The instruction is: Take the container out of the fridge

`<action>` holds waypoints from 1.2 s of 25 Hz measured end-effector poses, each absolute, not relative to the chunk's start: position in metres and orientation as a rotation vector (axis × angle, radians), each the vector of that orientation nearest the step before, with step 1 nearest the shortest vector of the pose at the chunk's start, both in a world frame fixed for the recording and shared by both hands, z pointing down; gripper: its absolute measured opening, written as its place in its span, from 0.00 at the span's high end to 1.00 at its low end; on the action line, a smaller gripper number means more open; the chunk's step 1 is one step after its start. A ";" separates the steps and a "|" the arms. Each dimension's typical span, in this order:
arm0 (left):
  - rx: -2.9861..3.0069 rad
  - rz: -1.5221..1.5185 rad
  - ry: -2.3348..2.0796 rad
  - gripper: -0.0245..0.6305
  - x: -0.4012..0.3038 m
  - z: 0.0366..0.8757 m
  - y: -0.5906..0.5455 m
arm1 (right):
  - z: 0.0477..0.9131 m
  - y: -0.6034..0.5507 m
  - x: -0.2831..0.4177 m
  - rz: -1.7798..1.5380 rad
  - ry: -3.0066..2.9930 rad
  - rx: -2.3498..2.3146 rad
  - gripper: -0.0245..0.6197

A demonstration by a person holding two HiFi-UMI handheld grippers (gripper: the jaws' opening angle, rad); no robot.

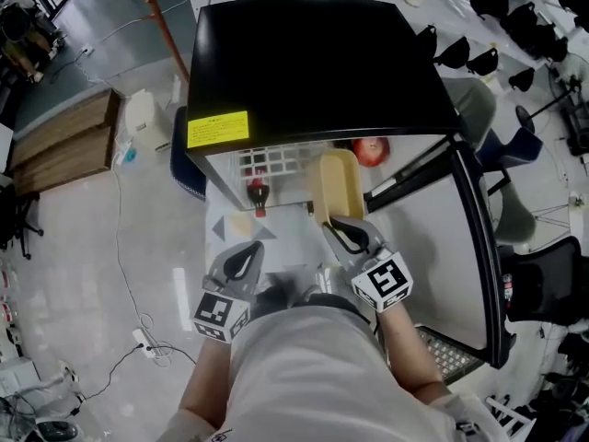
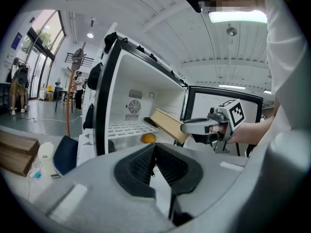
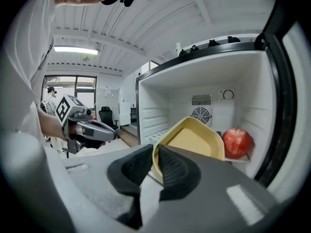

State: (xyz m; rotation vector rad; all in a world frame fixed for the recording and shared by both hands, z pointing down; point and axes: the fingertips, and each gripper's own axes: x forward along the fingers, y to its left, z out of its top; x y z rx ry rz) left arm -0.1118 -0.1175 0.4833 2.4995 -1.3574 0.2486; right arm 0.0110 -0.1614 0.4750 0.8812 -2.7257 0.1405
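A shallow yellow container [image 1: 339, 182] sticks out of the open fridge [image 1: 304, 63], tilted. My right gripper [image 1: 336, 224] is shut on its near rim. In the right gripper view the container's rim [image 3: 197, 140] is pinched between the black pads [image 3: 170, 166], just in front of the fridge's mouth. My left gripper [image 1: 247, 258] hangs to the left, in front of the fridge, shut and empty. The left gripper view shows its jaws together, with the container [image 2: 167, 124] and the right gripper [image 2: 189, 127] beyond them.
A red apple [image 3: 237, 142] lies inside at the right, an orange fruit [image 2: 148, 138] lower down. A dark bottle with a red cap [image 1: 259, 194] stands at the front. The fridge door [image 1: 479, 228] is swung open to the right. A wooden crate [image 1: 60, 141] lies on the floor at left.
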 end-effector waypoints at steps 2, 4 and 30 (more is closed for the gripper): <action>2.519 0.242 -1.327 0.95 -0.103 0.482 -0.120 | 0.476 -0.155 0.018 0.149 -2.732 0.879 0.90; 2.539 0.237 -1.297 0.95 -0.094 0.481 -0.123 | 0.477 -0.149 0.025 0.157 -2.733 0.884 0.90; 2.699 0.218 -1.004 0.95 -0.018 0.467 -0.139 | 0.467 -0.125 0.097 0.377 -2.822 1.128 0.90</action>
